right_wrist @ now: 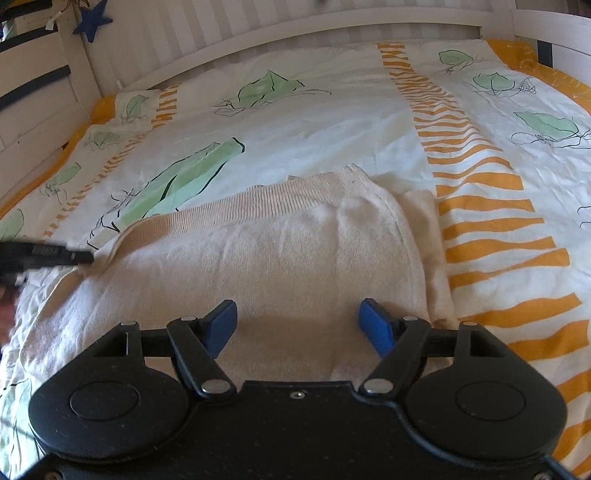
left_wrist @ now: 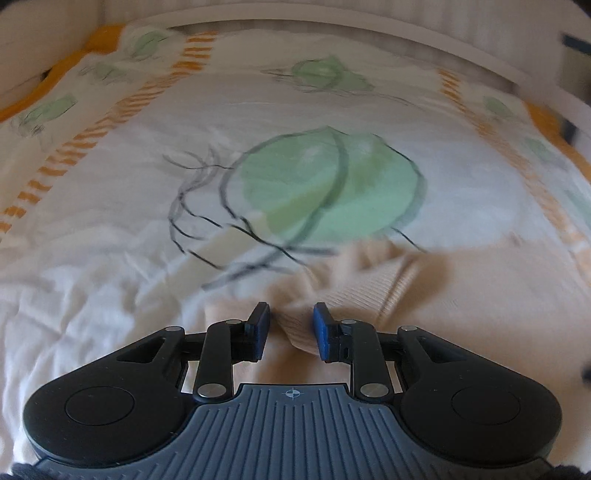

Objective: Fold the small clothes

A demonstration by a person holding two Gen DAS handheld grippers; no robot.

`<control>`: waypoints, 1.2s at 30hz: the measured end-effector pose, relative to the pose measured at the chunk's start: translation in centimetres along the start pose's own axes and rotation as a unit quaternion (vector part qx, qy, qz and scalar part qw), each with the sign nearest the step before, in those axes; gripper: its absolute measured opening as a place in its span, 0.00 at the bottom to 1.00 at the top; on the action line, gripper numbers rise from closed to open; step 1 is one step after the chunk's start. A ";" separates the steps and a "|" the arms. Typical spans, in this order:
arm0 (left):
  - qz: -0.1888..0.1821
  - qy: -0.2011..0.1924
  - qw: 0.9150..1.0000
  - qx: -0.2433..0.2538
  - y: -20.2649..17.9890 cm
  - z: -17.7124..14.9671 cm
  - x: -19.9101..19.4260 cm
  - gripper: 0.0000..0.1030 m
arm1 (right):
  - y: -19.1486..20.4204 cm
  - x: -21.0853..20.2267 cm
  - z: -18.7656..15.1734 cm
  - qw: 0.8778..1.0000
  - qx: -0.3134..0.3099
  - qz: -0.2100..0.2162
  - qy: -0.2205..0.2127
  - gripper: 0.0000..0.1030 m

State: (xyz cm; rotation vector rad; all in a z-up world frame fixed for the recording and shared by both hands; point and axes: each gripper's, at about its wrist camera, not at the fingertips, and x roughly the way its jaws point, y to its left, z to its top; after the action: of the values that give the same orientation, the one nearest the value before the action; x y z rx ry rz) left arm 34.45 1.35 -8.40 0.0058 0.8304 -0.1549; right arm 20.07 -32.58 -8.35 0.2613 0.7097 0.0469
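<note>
Left wrist view: your left gripper points down at the bed. Its jaws are close together, and a ridge of the cream knitted garment sits bunched up between the blue pads. The picture is blurry here, but the pads look like they are pinching that ridge. I think you hold it there so this end of the garment stays up and tidy while the fold is made. The rest of the garment lies on the duvet cover, just under a big green leaf print. The wooden bed rail runs along the far side.

Right wrist view: your right gripper hangs over the garment with its jaws wide apart. Nothing is between them, only flat cloth below. The garment lies in the middle of the duvet cover, already doubled over, with another layer peeking out along its right edge. The ribbed band runs across its far edge. At the left end, a dark tip of your left gripper meets the corner of that band, and the cloth is puckered there. The orange stripes are just beside the garment on the right. Your right jaws look free for a new spot to grab for the next fold.
</note>
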 end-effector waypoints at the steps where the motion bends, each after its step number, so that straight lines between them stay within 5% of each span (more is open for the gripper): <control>1: 0.006 0.000 1.000 -0.017 0.6 0.6 0.5 0.24 | 0.1 0.0 -0.1 1.000 -0.002 0.000 0.000 0.76; 5: 0.036 -0.001 0.997 -0.072 3.1 2.5 0.9 0.24 | 0.6 -0.1 -0.7 1.000 -0.019 -0.002 0.000 0.78; 11: 0.020 -0.015 0.994 -0.107 5.9 2.2 -2.3 0.25 | 0.1 -0.2 -0.4 1.000 -0.007 0.009 0.001 0.78; 20: -0.048 0.040 0.995 -0.081 6.1 -5.4 -5.9 0.28 | -3.3 -1.8 -0.2 1.000 0.007 -0.027 0.006 0.71; 23: -0.057 0.047 0.995 -0.062 5.6 -7.8 -6.8 0.29 | -3.8 -3.1 -0.4 0.997 0.004 -0.080 -0.007 0.75; 27: -0.071 0.039 0.996 -0.034 4.7 -9.7 -8.0 0.29 | -4.5 -4.9 -1.1 0.999 0.016 -0.034 -0.021 0.74; 33: -0.081 0.012 0.997 0.002 3.7 -10.5 -9.0 0.29 | -4.0 -4.7 -1.8 1.000 -0.005 -0.006 -0.002 0.60; 36: -0.082 0.008 0.996 -0.019 4.0 -10.6 -9.2 0.29 | -4.9 -4.3 -1.8 1.000 0.024 0.000 0.003 0.38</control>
State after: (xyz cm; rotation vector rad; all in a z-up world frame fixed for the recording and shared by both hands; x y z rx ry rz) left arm 21.06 7.23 -9.01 -0.0965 0.8500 -0.2948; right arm 15.42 -37.47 -8.11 0.3085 0.7177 0.0314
